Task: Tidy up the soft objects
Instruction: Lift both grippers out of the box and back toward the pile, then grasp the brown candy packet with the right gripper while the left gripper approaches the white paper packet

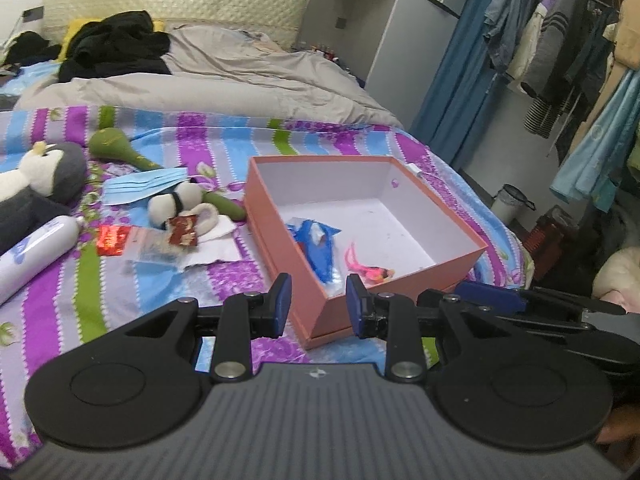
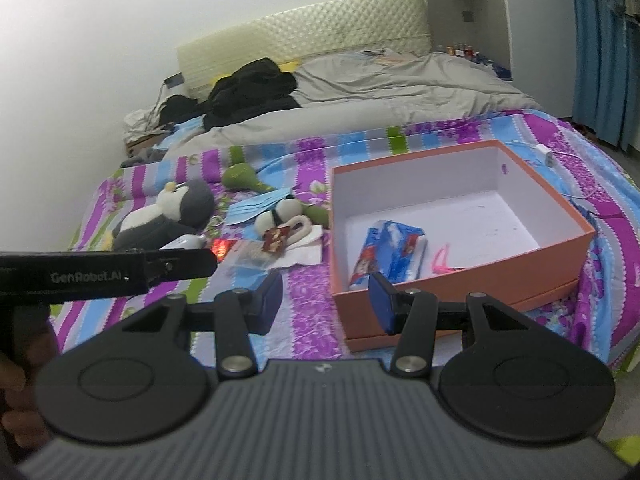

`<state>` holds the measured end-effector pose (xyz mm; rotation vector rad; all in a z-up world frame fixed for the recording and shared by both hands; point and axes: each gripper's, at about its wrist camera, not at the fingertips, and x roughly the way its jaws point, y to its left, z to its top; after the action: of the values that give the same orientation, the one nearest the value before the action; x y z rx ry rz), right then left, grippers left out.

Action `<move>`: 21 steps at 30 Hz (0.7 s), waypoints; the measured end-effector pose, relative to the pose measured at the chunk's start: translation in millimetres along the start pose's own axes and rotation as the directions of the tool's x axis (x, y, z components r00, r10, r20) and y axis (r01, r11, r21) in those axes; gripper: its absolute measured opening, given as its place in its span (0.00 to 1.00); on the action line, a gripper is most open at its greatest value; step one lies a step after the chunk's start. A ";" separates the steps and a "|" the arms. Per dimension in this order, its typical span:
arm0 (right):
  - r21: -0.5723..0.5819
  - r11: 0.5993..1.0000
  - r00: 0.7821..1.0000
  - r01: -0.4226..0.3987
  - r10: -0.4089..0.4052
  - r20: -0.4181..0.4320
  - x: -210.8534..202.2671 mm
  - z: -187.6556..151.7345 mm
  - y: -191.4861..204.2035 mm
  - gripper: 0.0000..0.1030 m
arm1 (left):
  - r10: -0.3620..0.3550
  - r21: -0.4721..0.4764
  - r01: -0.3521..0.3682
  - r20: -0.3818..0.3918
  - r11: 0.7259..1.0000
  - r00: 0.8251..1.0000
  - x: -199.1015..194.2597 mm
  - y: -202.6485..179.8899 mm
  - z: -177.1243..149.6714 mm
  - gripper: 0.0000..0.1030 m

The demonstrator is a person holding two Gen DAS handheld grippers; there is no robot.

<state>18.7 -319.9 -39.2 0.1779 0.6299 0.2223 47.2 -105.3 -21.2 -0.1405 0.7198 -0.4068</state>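
An open orange box point(image 1: 440, 216) point(image 2: 560, 216) with a white inside lies on the striped bedspread. It holds a blue tissue packet point(image 1: 318, 246) point(image 2: 390, 252) and a small pink item point(image 1: 368, 266) point(image 2: 442, 262). Left of it lie a grey penguin plush point(image 1: 48, 172) point(image 2: 176, 208), a green plush point(image 1: 116, 146) point(image 2: 244, 178), a small white plush point(image 1: 180, 200) point(image 2: 280, 214) and a blue face mask point(image 1: 144, 186) point(image 2: 252, 208). My left gripper point(image 1: 316, 306) is open and empty above the box's near corner. My right gripper point(image 2: 326, 300) is open and empty before the box's near left corner.
A white bottle point(image 1: 36, 252), a red packet point(image 1: 112, 236) and white paper point(image 1: 212, 248) lie on the bedspread. A grey duvet point(image 1: 224, 80) and black clothes point(image 1: 116, 44) cover the far bed. Clothes hang on a rack point(image 1: 560, 48) at right. The left gripper's body point(image 2: 100, 270) crosses the right view.
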 end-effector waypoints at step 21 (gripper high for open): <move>-0.095 0.986 0.989 -0.141 0.135 -0.066 21.4 -11.5 60.3 0.49 | 0.120 -0.118 -0.113 0.055 0.987 0.991 -54.3 57.0 -23.3 0.33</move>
<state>19.5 -255.4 -46.4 0.1197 0.6649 0.3927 12.8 -30.9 -20.4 -0.2169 0.6865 -0.2485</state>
